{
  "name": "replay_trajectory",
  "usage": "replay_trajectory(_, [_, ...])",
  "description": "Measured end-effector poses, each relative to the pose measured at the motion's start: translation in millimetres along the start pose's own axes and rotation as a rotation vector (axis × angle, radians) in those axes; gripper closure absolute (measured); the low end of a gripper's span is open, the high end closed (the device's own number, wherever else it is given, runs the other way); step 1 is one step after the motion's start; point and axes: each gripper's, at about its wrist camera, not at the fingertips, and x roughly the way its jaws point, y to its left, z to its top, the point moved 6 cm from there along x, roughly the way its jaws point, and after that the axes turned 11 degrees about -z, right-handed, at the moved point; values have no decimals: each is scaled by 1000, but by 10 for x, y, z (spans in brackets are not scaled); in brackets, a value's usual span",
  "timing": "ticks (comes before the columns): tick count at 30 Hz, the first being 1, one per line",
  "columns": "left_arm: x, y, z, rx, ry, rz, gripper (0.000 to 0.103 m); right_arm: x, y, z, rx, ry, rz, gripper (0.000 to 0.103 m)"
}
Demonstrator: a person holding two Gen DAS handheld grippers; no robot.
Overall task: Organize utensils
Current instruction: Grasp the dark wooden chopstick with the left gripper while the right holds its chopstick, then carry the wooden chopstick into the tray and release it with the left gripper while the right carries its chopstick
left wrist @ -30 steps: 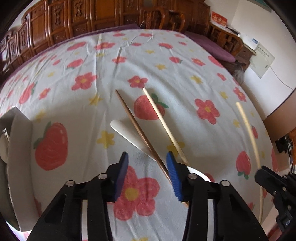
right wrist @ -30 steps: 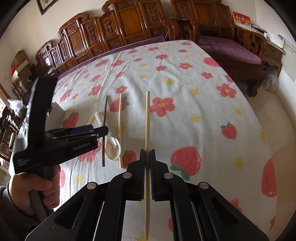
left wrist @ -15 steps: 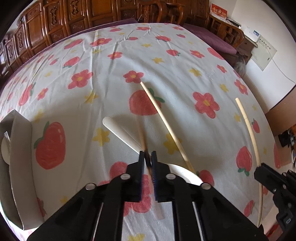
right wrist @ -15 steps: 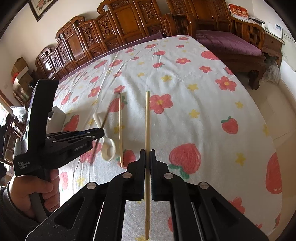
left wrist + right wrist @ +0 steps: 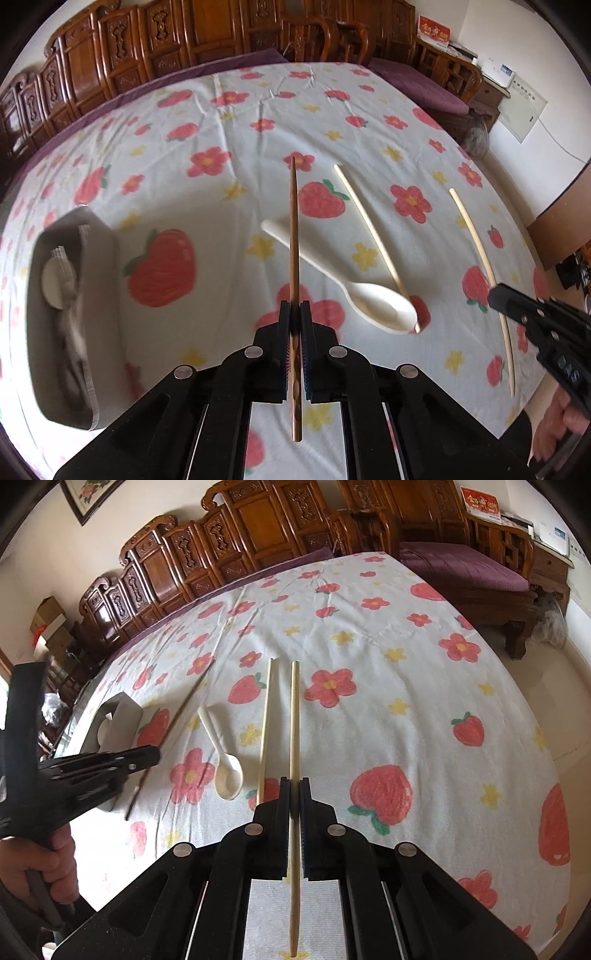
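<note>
Between the left gripper's (image 5: 294, 354) shut jaws sits the brown chopstick (image 5: 294, 236), just lifted off the cloth (image 5: 229, 122); the right gripper (image 5: 294, 830) pinches a pale chopstick (image 5: 294, 731). Spoon (image 5: 373, 299) remains; tray (image 5: 99, 258) likely next.

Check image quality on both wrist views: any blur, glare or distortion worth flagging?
Left wrist view: motion blur smears the grey tray and cloth at left; the brown chopstick in the left gripper stays sharp. Right wrist view: mostly crisp, only the left gripper and its chopstick blurred. Both: heavy fisheye curvature, soft daylight, no glare.
</note>
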Motion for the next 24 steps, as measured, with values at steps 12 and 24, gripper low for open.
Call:
replay_trajectory(12, [-574,212,-174,79,-42,2,98,-133,360,-57,-111,-37,-31,97])
replay_trajectory(24, [-939,605,-291,48,-103,-22,98,-273,1018,171,-169,-58,22,97])
